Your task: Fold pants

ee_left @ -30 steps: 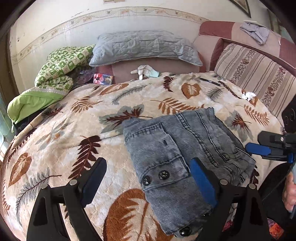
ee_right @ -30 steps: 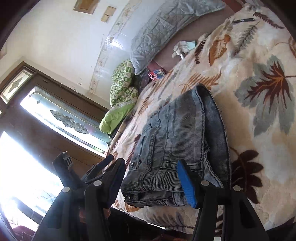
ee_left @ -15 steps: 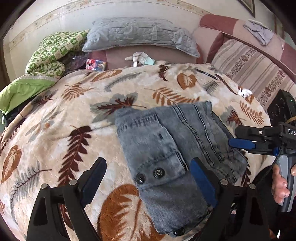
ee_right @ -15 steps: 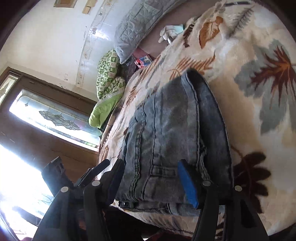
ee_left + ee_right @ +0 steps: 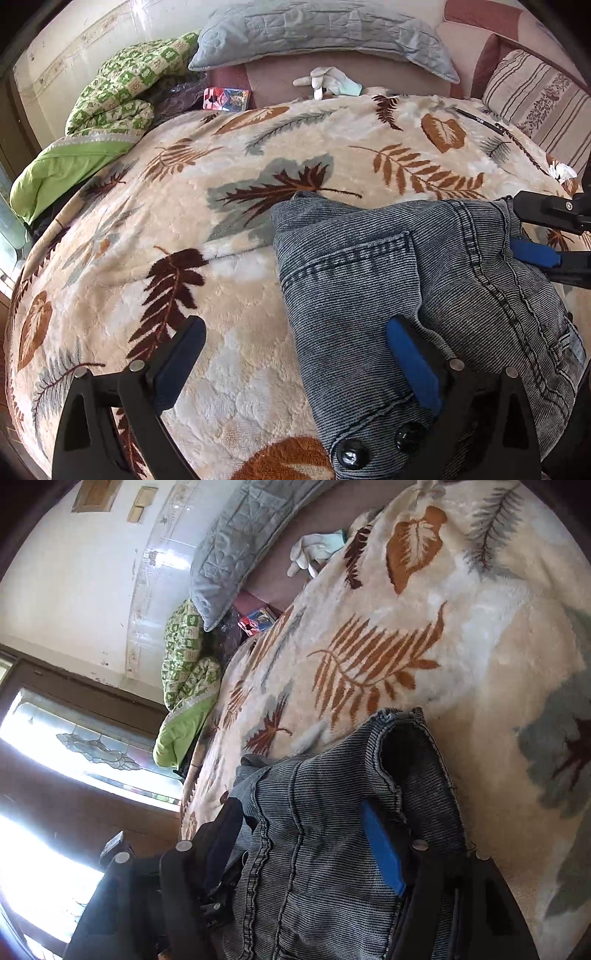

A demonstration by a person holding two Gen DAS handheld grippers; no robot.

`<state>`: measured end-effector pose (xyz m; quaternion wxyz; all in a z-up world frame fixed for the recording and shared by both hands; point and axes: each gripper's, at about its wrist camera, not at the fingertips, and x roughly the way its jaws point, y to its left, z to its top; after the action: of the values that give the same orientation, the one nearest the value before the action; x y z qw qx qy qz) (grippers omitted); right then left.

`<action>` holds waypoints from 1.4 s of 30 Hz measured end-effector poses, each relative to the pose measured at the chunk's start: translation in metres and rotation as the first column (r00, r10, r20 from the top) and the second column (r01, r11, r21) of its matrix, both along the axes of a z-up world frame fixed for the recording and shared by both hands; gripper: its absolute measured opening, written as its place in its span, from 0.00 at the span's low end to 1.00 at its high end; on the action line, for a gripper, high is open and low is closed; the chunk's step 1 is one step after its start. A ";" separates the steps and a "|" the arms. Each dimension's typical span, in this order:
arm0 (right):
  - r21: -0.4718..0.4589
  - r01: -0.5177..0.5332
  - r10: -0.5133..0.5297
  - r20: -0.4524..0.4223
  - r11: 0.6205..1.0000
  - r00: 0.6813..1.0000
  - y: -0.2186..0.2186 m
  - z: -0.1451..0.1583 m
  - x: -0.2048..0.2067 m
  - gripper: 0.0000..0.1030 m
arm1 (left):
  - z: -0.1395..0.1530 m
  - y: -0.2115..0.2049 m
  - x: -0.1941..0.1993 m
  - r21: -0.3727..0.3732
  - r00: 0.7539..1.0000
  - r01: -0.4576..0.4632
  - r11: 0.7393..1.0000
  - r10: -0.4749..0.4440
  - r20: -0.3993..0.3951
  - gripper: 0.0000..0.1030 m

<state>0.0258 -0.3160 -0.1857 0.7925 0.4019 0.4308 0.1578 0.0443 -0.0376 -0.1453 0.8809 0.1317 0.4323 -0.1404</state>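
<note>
My left gripper point(image 5: 295, 354) stands wide, its jaws having just been opening; the left finger point(image 5: 177, 365) is over the bare blanket and the right, blue-padded finger point(image 5: 413, 365) lies over the pants point(image 5: 388, 280), with the near left edge of the denim between the two but no pad pressing it. My right gripper point(image 5: 299, 842) stands at a medium gap, its jaws also having just been opening; the folded denim lies between them, and I cannot tell whether the pads touch it. In the left view this gripper comes in at the right edge of the folded pants. The pants lie folded at the near right of the leaf-patterned blanket point(image 5: 240, 206). At the far side are a grey pillow point(image 5: 317, 29), a white glove point(image 5: 328, 79) and, far left, a green quilt point(image 5: 118, 96).
</note>
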 end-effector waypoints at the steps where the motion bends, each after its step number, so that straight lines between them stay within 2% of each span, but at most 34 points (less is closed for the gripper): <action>1: -0.020 -0.013 0.013 0.014 1.000 1.000 0.001 0.004 -0.001 0.68 | 0.002 0.003 0.000 -0.018 1.000 -0.003 1.000 0.003 0.004 0.96; 5: -0.023 -0.013 0.015 0.048 1.000 0.999 -0.003 0.013 -0.015 0.68 | 0.014 0.016 -0.006 -0.067 0.999 -0.031 0.997 0.033 0.022 0.96; 9: -0.069 0.015 -0.004 0.149 0.997 0.989 -0.014 0.036 -0.038 0.68 | 0.037 0.025 -0.025 -0.084 0.990 -0.029 0.996 0.041 0.134 0.96; 12: -0.095 0.023 -0.002 0.209 0.995 0.978 -0.018 0.051 -0.052 0.68 | 0.050 0.028 -0.040 -0.061 0.974 -0.023 0.998 0.036 0.224 0.96; 14: -0.112 0.018 0.008 0.228 0.994 0.974 -0.018 0.058 -0.059 0.68 | 0.055 0.029 -0.047 -0.039 0.966 -0.029 0.999 0.038 0.254 0.96; 20: -0.162 0.020 0.020 0.244 0.987 0.970 -0.019 0.066 -0.079 0.69 | 0.060 0.033 -0.054 -0.032 0.963 -0.033 0.999 0.041 0.267 0.96; 27: -0.152 0.052 -0.016 0.229 0.987 0.973 -0.030 0.065 -0.092 0.72 | 0.063 0.037 -0.057 -0.045 0.962 -0.044 0.998 0.055 0.268 0.96; 36: -0.135 0.047 -0.021 0.186 0.990 0.982 -0.031 0.056 -0.086 0.72 | 0.058 0.034 -0.055 -0.030 0.965 -0.051 0.998 0.057 0.254 0.96; 39: -0.163 0.039 -0.008 0.183 0.986 0.983 -0.025 0.057 -0.085 0.72 | 0.058 0.038 -0.052 -0.043 0.969 -0.066 0.997 0.074 0.235 0.96; 42: -0.240 0.051 0.002 0.215 0.969 0.977 -0.016 0.063 -0.087 0.72 | 0.063 0.045 -0.053 -0.097 0.968 -0.074 0.993 0.095 0.231 0.96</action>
<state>-0.0614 -0.3320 -0.1226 0.8796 0.2872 0.3542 0.1358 -0.0089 0.0078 -0.0819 0.9361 0.0903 0.3235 -0.1048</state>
